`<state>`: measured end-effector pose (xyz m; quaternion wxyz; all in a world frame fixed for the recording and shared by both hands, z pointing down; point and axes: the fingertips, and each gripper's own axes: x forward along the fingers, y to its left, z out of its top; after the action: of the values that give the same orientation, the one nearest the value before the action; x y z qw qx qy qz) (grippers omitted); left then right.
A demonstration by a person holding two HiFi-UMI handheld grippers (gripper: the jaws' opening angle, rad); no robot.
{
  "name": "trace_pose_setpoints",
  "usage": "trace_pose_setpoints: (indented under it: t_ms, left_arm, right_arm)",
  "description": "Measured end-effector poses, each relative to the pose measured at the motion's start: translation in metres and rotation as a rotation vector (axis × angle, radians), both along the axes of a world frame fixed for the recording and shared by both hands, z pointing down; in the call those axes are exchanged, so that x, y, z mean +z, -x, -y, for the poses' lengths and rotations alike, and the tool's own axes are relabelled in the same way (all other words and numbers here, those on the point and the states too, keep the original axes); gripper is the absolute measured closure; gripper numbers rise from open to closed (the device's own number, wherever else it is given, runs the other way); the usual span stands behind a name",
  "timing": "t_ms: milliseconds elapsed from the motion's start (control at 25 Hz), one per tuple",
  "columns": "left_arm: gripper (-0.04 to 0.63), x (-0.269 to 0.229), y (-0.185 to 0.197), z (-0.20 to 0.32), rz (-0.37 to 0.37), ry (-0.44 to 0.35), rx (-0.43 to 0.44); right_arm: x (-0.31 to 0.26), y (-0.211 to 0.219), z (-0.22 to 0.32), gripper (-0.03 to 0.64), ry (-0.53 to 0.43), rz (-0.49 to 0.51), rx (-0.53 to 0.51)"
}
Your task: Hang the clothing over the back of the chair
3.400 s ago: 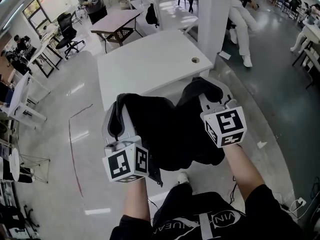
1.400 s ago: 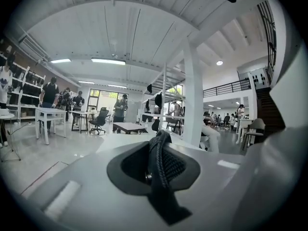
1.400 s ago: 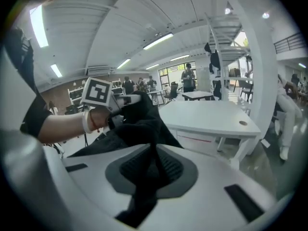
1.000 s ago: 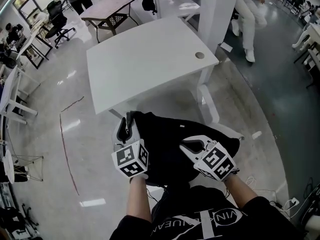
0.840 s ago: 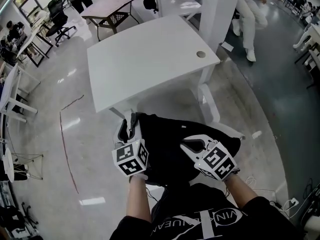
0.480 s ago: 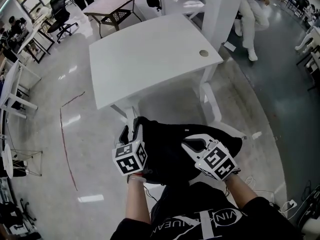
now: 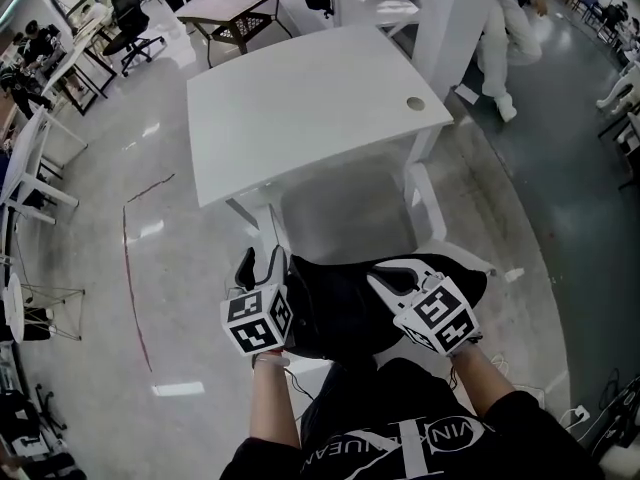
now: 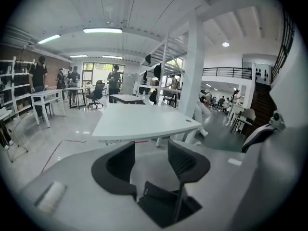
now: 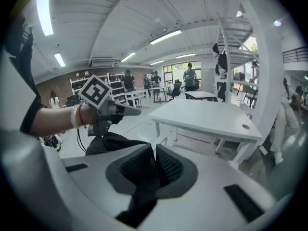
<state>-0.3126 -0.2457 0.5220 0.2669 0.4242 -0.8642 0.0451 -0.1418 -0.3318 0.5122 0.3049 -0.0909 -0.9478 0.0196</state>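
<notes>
The black clothing (image 7: 345, 303) lies bunched in front of me, between both grippers. It covers whatever it rests on; only a white bit (image 7: 310, 368) shows under its near edge, and I cannot tell whether that is the chair. My left gripper (image 7: 262, 265) is at the clothing's left edge and its jaws are opening. In the left gripper view the left gripper (image 8: 151, 153) has its pads wide apart, with only a fold of the black cloth (image 8: 163, 203) low between them, not pressed. My right gripper (image 9: 155, 155) is shut on a pinch of the clothing (image 9: 144, 184).
A white desk (image 7: 300, 108) stands just beyond the clothing, with its white leg and foot (image 7: 418, 203) close by on the right. A white column (image 7: 455, 18) rises at the far right. More desks, office chairs and people fill the back. A red line (image 7: 128, 268) marks the floor on the left.
The left gripper's jaws have spread apart and let go of the cloth. Both grippers and the clothing sit lower than a few seconds ago. The right gripper keeps its hold.
</notes>
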Motion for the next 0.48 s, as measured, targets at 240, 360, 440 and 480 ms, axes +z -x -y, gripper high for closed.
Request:
trace_pose_setpoints:
  t_ms: [240, 360, 440, 480]
  left_arm:
    - [0.517, -0.040, -0.007, -0.013, 0.110, -0.090, -0.039]
    - [0.583, -0.057, -0.019, -0.021, 0.156, -0.126, -0.044]
    - [0.586, -0.065, -0.029, -0.026, 0.175, -0.154, -0.046]
    - [0.586, -0.068, -0.035, -0.029, 0.182, -0.165, -0.050]
  right_arm:
    - [-0.026, -0.008, 0.014, 0.592, 0.006, 0.104, 0.054]
    - [-0.041, -0.017, 0.024, 0.595, -0.004, 0.161, 0.081]
    - [-0.048, -0.024, 0.029, 0.595, -0.014, 0.191, 0.098]
    - [-0.051, -0.028, 0.031, 0.597, -0.019, 0.206, 0.105]
